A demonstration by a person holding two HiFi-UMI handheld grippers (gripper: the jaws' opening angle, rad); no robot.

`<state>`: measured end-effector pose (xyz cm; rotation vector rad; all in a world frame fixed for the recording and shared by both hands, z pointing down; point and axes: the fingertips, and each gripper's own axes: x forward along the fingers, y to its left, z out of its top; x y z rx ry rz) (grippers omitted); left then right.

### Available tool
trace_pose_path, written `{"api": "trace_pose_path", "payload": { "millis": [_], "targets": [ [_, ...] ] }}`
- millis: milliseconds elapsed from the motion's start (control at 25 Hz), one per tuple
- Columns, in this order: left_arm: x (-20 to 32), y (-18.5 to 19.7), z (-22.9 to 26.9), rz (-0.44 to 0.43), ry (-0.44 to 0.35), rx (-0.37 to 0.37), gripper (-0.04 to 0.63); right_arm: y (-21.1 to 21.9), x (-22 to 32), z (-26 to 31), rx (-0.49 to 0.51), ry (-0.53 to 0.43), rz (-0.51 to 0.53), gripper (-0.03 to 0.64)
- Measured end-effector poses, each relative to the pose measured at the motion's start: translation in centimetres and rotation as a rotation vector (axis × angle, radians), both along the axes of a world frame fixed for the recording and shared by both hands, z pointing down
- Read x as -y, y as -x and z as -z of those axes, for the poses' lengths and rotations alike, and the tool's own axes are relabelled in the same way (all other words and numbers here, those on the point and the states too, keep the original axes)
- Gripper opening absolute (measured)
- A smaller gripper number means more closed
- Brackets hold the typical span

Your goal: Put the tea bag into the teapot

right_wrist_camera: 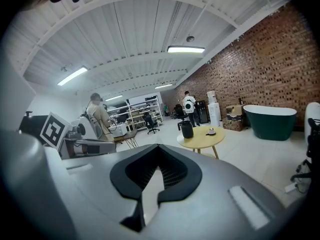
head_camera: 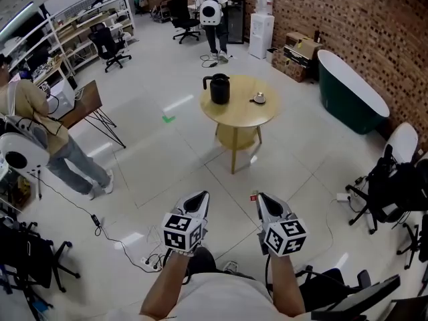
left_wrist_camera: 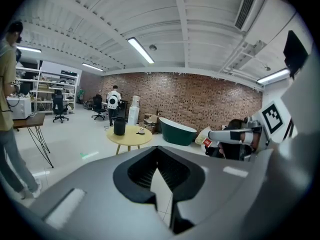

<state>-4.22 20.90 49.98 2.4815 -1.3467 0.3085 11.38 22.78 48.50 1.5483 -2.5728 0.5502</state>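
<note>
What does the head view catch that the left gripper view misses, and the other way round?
Only the head view: the wearer's forearms, the floor cable near the feet, and the left gripper seen from above, jaws together. Only the left gripper view: the ceiling and its strip light. Both: the round table, the black teapot on it, the green bathtub, the brick wall and the right gripper, jaws together.
</note>
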Motion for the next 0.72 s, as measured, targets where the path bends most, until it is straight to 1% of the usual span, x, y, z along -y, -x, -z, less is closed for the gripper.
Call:
{"api": "trace_pose_path", "payload": {
  "millis": [160,360,560,720],
  "targets": [
    [0.2,-0.1,-0.2,0.017,-0.003,-0.007,0.012,-0.4,0.3,-0.1,0.001,-0.007,0.01,0.002],
    [1.6,-0.8,-0.1,0.011,-0.015,-0.019,0.012,-1.1,1.4,-0.1,-0.007,-0.015,0.0,0.002],
    [4.6,-0.9,-0.1,-0.004,-0.016,-0.032,0.012,-1.3,3.6,-0.1,-0.023,-0.016,-0.015,0.002],
    [8.0,-1.2,-0.3,-0.017,-0.02,-0.036,0.012,-1.9,6.3,-0.5,-0.032,-0.011,-0.033,0.002]
  ]
}}
